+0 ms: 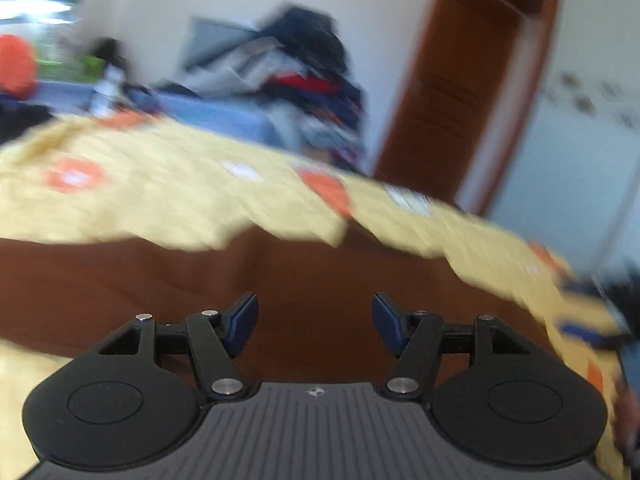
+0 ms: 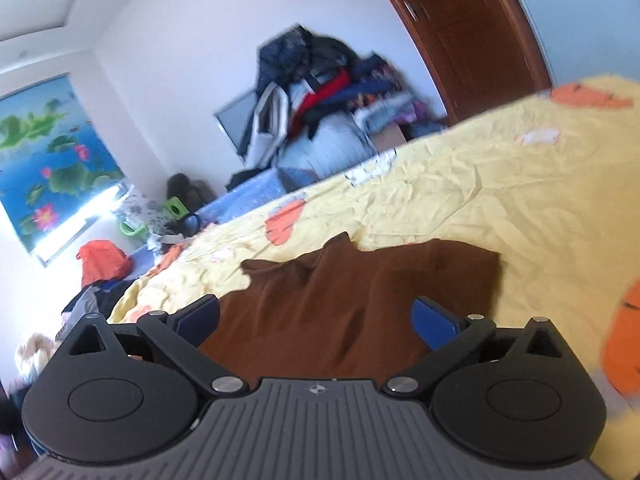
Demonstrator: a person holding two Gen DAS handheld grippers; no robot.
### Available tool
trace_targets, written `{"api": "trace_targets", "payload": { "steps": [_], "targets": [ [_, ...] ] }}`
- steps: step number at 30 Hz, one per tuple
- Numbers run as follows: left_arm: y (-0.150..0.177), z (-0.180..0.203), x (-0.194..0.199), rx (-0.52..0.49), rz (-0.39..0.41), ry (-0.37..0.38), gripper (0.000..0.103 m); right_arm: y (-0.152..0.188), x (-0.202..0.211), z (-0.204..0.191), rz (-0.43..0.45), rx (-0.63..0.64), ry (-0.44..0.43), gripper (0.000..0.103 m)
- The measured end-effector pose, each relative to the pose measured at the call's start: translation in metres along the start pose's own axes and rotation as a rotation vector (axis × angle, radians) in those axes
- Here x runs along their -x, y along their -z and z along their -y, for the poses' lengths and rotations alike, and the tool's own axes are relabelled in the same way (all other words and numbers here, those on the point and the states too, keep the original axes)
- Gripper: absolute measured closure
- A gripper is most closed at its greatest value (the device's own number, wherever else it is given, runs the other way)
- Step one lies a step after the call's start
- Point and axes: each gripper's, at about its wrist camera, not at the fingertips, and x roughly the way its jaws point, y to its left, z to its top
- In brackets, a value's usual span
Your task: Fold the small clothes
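A bed covered by a yellow sheet [image 2: 500,184] printed with orange and white flowers fills both wrist views, with a heap of mixed clothes [image 2: 320,96] piled against the white wall beyond it and a brown wooden door [image 1: 452,88] to the right. On the sheet lies the brown garment [image 2: 360,300], rumpled and spread flat, directly ahead of both grippers. The left gripper [image 1: 315,322] has its jaws apart with only brown cloth seen behind the gap, and the right gripper [image 2: 316,320] stands wide apart above the garment, gripping nothing.
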Motion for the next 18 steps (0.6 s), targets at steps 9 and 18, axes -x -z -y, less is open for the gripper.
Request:
{"api": "trace_targets", "payload": {
  "steps": [9, 18],
  "targets": [
    [0.02, -0.028, -0.038, -0.131, -0.085, -0.114, 0.043, 0.038, -0.041, 0.017, -0.029, 0.157, 0.12, 0.0],
    [0.027, -0.072, 0.053, -0.017, 0.095, -0.198, 0.02, 0.041, -0.046, 0.005, -0.055, 0.246, 0.182, 0.0]
  ]
}}
